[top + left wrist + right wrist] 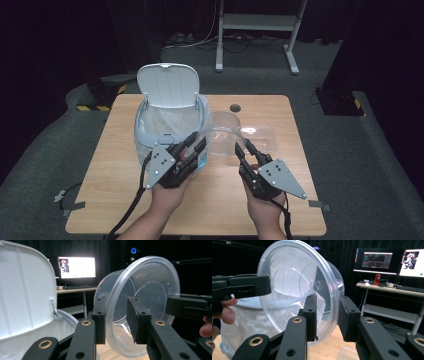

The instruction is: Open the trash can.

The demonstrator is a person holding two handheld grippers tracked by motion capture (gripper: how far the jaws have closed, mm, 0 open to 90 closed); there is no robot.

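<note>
Both hand-held grippers, left [194,143] and right [245,148], were clamped on the rim of the clear container [224,136], held at frame centre beside the open bin [167,117]. To tip it well, both probably needed to turn together.

Container [224,134] right of bin [169,125].

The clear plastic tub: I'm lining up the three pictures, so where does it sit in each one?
High view: the clear plastic tub is at table centre, between the two hand-held grippers, right of the white bin.
Left gripper view: the tub is right of centre, its rim between the black jaws.
Right gripper view: the tub is centre-left, its rim between the jaws.
Shared landmark: the white bin.
</note>
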